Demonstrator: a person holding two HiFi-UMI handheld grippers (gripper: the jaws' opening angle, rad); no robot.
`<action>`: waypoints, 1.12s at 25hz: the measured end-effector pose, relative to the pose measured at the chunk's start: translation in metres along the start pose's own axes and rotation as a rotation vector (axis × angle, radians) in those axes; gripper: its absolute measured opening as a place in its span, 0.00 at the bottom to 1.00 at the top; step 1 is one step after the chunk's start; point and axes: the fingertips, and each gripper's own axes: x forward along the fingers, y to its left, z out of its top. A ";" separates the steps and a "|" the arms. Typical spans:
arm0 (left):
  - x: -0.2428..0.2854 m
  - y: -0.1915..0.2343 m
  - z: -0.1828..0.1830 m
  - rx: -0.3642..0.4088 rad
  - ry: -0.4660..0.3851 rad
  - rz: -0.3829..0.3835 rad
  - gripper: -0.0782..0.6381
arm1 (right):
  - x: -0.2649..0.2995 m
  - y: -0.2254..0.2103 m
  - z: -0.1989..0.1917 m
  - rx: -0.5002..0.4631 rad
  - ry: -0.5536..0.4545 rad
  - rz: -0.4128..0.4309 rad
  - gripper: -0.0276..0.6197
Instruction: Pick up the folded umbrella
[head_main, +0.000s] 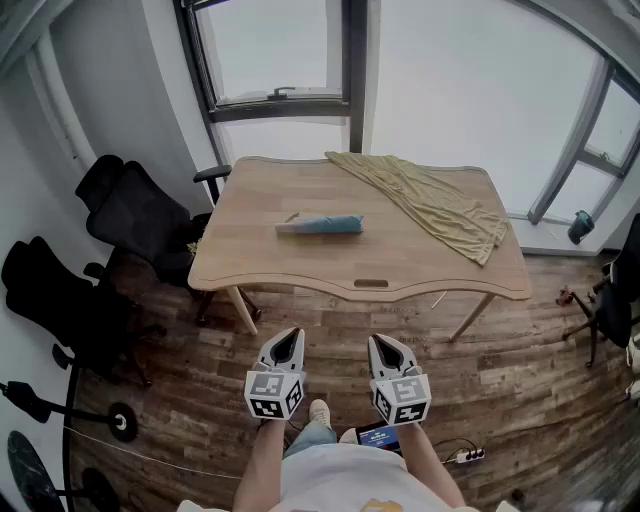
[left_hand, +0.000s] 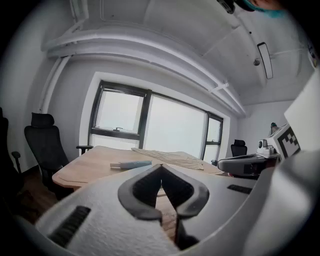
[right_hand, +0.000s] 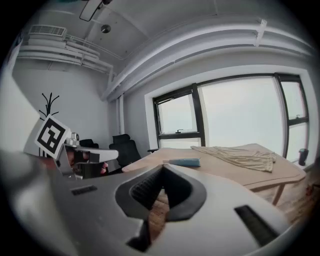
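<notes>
Approach step: the folded umbrella (head_main: 322, 226) lies near the desk (head_main: 420, 270) centre, untouched. Left gripper (head_main: 289, 340) and right gripper (head_main: 384, 345) hover short of the near edge, jaws pressed together, empty. The next move likely requires reaching forward and spreading 1 pair of jaws.

White left gripper (head_main: 291, 337), right gripper (head_main: 379, 343); pale shirt (head_main: 345, 480)

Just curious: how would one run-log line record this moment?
folded umbrella: on table, untouched | left hand-held gripper: shut, empty | right hand-held gripper: shut, empty
</notes>
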 end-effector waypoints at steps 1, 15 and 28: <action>-0.001 0.000 0.000 0.001 0.000 -0.001 0.14 | -0.001 0.000 0.001 0.008 -0.003 0.002 0.06; -0.003 -0.009 0.007 -0.049 0.009 -0.031 0.14 | -0.018 -0.004 0.023 0.076 -0.063 0.022 0.06; 0.048 0.017 0.013 -0.084 -0.058 0.003 0.14 | 0.029 -0.031 0.026 0.074 -0.085 0.053 0.06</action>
